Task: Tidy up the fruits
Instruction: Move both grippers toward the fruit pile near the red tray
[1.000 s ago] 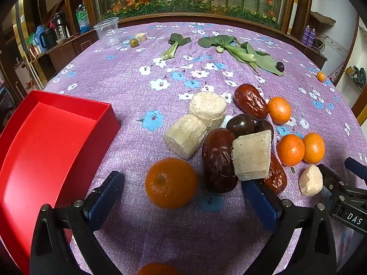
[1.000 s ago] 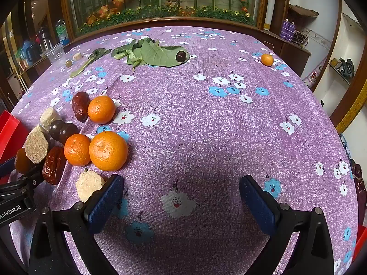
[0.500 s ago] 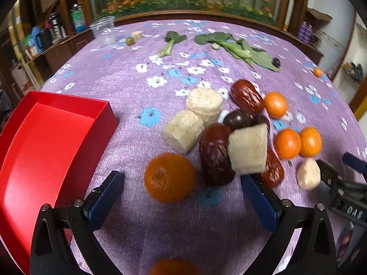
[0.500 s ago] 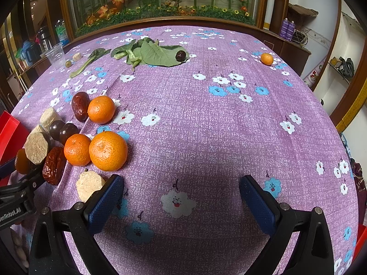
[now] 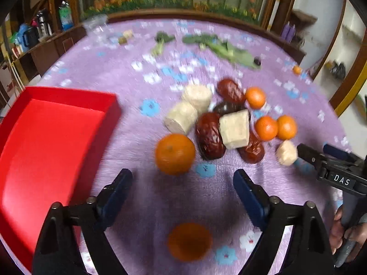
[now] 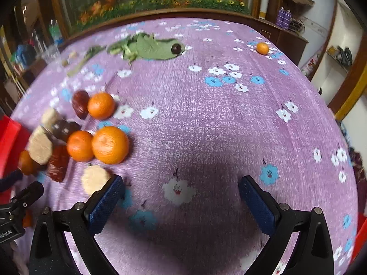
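while my left tongs (image 5: 182, 180) are closing, nothing sits between the pads; the nearest orange (image 5: 174, 153) lies just ahead of the tips on the bench (image 5: 146, 206), no longer framed between them as it was a second ago. the view has pulled back and up a little, and a second orange (image 5: 189, 241) now shows under the tongs, near the bottom edge, though blur makes its outline uncertain. the red tray (image 5: 45, 142) stands empty at the left, just beside the left pad. the pile of dates (image 5: 209, 135), pale cut chunks (image 5: 235, 128) and small oranges (image 5: 275, 127) lies beyond, untouched. my right tongs (image 6: 181, 192) hang wide apart over bare cloth, holding nothing, with one pale chunk (image 6: 95, 180) just beside the left pad. finding: no fruit is in the tray yet. closing on air suggests the left tongs must be re-aimed at an orange before any grip is made.
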The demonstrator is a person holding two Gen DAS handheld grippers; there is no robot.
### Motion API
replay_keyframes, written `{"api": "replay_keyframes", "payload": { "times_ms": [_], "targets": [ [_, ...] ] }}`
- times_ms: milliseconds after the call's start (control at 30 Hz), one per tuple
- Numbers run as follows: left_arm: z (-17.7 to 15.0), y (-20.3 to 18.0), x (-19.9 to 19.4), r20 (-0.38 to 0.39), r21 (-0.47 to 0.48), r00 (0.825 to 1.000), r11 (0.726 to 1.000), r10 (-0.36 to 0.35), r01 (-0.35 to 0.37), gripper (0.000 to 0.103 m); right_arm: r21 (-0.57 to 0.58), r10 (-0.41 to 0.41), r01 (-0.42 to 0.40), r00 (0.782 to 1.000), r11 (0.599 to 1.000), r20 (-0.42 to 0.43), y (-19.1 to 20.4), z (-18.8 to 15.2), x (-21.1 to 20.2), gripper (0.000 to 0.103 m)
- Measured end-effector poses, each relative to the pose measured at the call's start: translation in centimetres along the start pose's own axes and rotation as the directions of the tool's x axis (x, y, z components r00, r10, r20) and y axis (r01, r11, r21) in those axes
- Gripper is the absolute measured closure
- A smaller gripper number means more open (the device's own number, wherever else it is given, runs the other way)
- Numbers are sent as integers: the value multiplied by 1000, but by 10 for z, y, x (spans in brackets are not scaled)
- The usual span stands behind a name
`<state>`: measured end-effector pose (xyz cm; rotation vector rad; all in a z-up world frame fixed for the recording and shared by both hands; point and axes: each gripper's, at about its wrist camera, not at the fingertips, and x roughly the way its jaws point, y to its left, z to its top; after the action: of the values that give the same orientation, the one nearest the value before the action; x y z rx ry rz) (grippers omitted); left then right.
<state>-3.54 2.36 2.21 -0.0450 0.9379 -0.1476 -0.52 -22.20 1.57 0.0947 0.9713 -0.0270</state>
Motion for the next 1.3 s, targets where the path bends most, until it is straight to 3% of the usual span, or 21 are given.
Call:
{"api": "replay_keyframes", "payload": {
  "times_ms": [100,200,300,333,400,433,467,500,600,767,833,967,1300],
  "targets": [
    [-2,13,-36,133,-29,991,999,23,-19,14,-19,-3,5,997,1000,80,2,-4,-25,0],
    [-3,22,-71,259,-42,964,998,64,-55,14,-44,-5,14,979,999,202,7,-9,-58,0],
    [-6,25,-109,410,-44,903,992,129,-122,14,-50,-11,31,934,998,357,13,-19,-94,0],
    [-8,25,-122,458,-43,876,989,148,-145,14,-53,-18,44,912,998,409,15,-22,-105,0],
    [-11,25,-141,515,-49,842,986,162,-159,10,-64,-26,66,869,996,494,18,-28,-122,0],
    [-13,26,-148,533,-55,831,987,159,-153,1,-74,-18,68,846,995,533,20,-32,-128,0],
    [-16,26,-153,548,-62,822,987,155,-145,0,-90,3,56,832,994,554,22,-32,-130,0],
    [-18,26,-156,554,-60,819,989,148,-138,0,-107,22,44,835,993,550,24,-32,-130,0],
    [-21,22,-151,491,-17,865,994,106,-112,0,-155,63,5,898,988,435,35,-22,-117,0],
    [-34,11,-123,370,51,925,993,84,-111,0,-177,125,-66,930,982,346,49,-21,-100,0],
    [-39,11,-111,331,54,941,993,77,-101,0,-178,142,-88,938,980,317,50,-27,-93,0],
    [-45,13,-94,264,46,962,995,71,-86,0,-180,152,-103,948,978,281,50,-32,-84,0],
    [-49,11,-73,185,62,981,996,57,-69,0,-201,149,-116,976,973,160,57,-30,-51,2]
  ]
}}
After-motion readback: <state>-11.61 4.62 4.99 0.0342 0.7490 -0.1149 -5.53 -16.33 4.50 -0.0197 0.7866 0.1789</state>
